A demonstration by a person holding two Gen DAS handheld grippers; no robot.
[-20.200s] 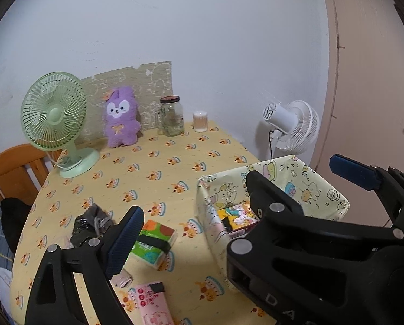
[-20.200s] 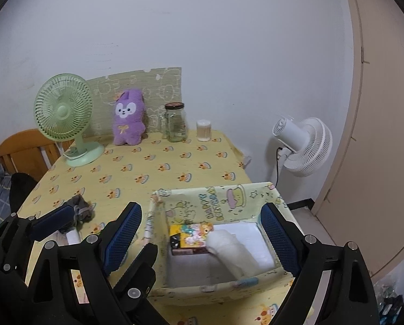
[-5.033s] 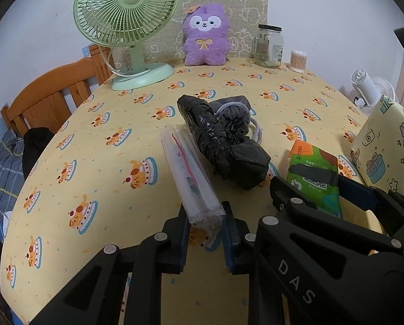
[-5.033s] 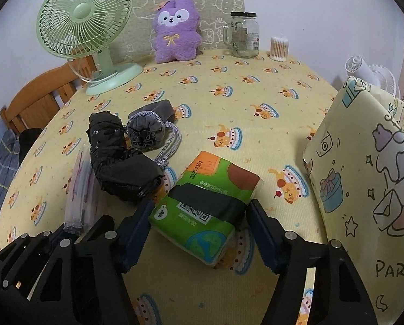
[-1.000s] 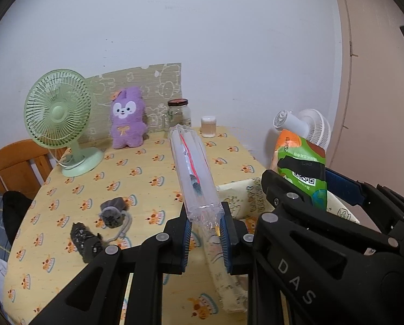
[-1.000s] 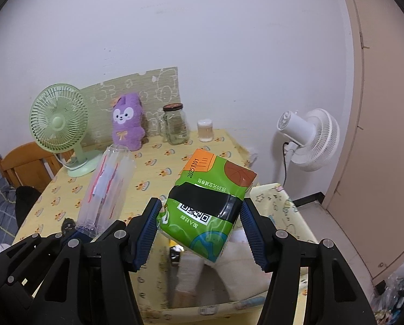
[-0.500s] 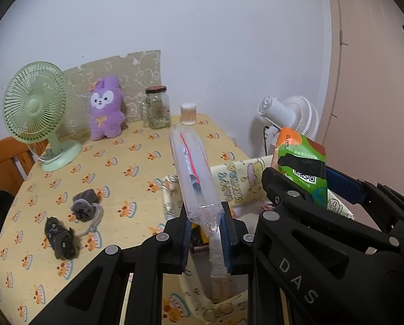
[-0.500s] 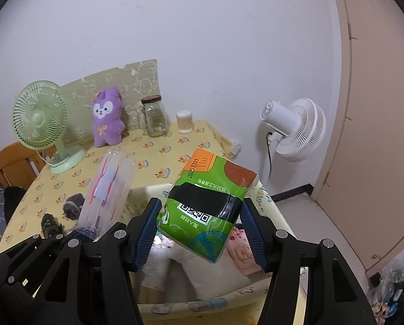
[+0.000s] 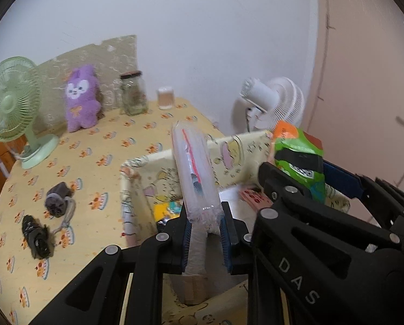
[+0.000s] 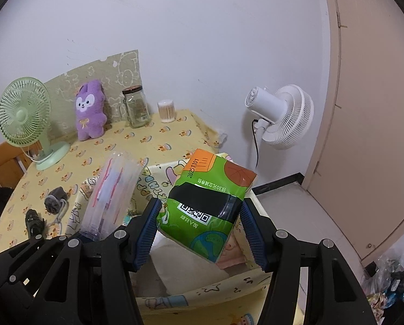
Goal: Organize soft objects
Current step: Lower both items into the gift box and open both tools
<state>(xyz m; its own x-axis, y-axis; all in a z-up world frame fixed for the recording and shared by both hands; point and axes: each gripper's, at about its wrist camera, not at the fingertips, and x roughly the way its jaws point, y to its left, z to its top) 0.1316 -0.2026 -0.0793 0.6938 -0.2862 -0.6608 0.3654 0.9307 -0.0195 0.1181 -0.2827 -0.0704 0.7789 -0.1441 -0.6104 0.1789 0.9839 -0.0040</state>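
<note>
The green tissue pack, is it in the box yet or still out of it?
Out. The green tissue pack is clamped in the right gripper, held in the air above the open box.

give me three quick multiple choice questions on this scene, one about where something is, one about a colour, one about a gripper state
1. Where is the purple plush toy?
A. in the storage box
B. at the table's far edge by the wall
C. on the floor

2. What colour is the desk fan on the table?
A. light green
B. red
C. black

3. What is the right gripper doing?
A. empty and open
B. shut with nothing in it
C. gripping the green tissue pack

Answers: 1 B, it stands against the wall panel; 2 A, cage and base are pale green; 3 C, both pads press the pack's sides.
</note>
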